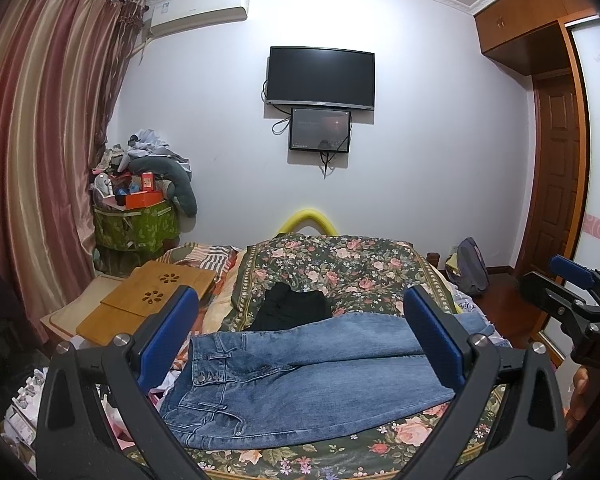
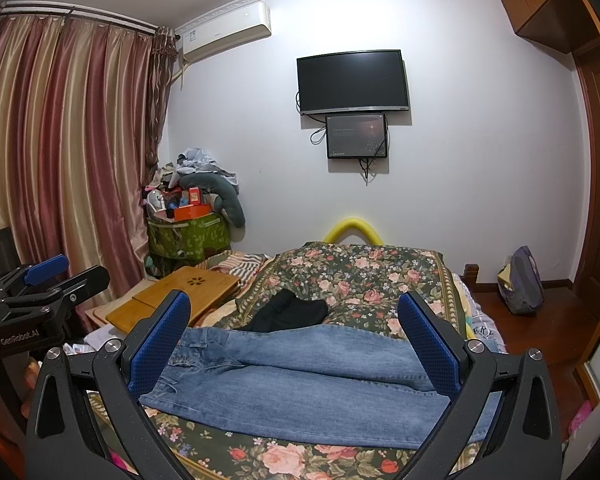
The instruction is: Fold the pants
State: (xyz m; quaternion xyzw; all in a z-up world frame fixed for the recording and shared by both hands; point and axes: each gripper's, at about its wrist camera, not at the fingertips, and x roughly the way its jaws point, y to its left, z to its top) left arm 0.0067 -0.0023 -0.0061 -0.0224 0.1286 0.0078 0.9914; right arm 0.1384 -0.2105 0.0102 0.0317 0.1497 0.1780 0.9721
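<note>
Blue jeans (image 1: 300, 384) lie flat across the floral bed cover (image 1: 340, 272), waistband at the left, legs running right; they also show in the right wrist view (image 2: 300, 380). My left gripper (image 1: 300, 340) is open and empty, held above the jeans near the waist. My right gripper (image 2: 296, 340) is open and empty, held above the legs. Each gripper shows at the edge of the other's view: the right one (image 1: 572, 304), the left one (image 2: 48, 280).
A black garment (image 1: 292, 308) lies on the cover behind the jeans. A wooden lap desk (image 1: 152, 296) sits at the bed's left. A heaped green basket (image 1: 136, 224) stands by the curtain. A backpack (image 1: 472, 268) leans by the door.
</note>
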